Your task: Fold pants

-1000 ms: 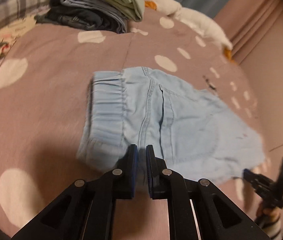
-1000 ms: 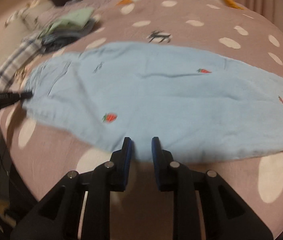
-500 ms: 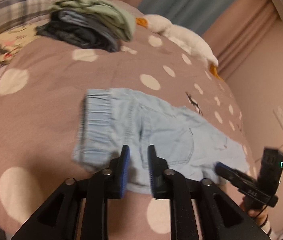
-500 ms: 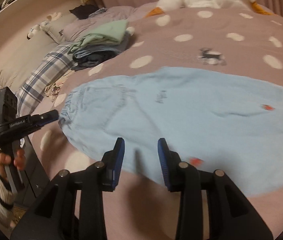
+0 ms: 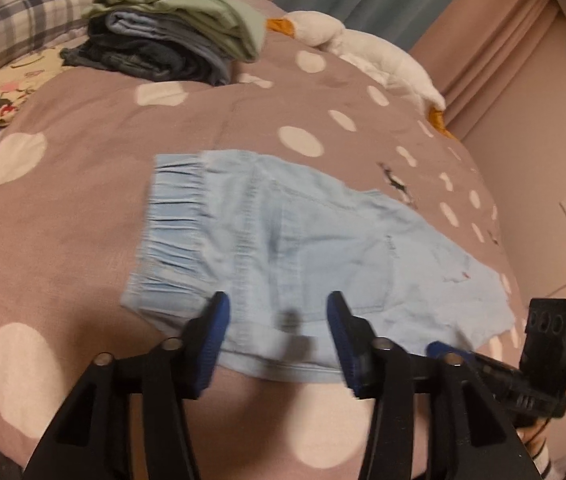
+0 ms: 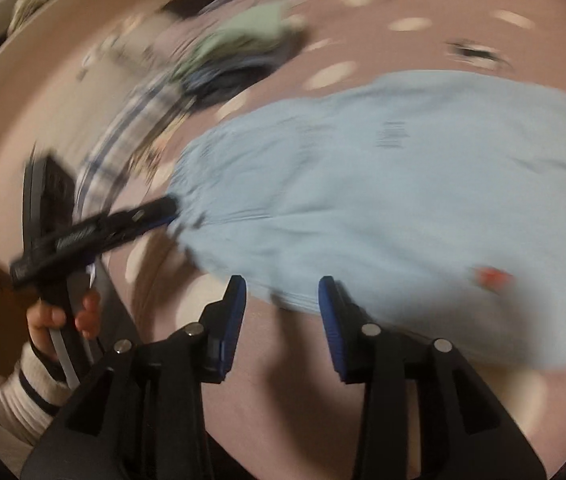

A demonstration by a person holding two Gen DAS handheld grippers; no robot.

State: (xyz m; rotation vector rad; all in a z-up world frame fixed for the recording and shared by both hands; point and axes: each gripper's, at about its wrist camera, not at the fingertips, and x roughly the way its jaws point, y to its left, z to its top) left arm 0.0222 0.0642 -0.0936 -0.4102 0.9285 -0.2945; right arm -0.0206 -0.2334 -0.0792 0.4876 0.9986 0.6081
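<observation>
Light-blue pants [image 5: 303, 248] lay flat on polka-dot bed [image 5: 83, 208]; pink curtains [image 5: 495, 40] behind. Right view blurred. Left hand-held gripper [image 5: 277, 312] and right hand-held gripper [image 6: 281, 300]: jaws just opening, apart, empty.

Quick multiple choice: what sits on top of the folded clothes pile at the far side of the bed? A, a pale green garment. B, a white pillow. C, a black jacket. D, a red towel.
A: in the left wrist view the stack of folded clothes is topped by a pale green garment, with blue and dark denim pieces beneath it.
</observation>
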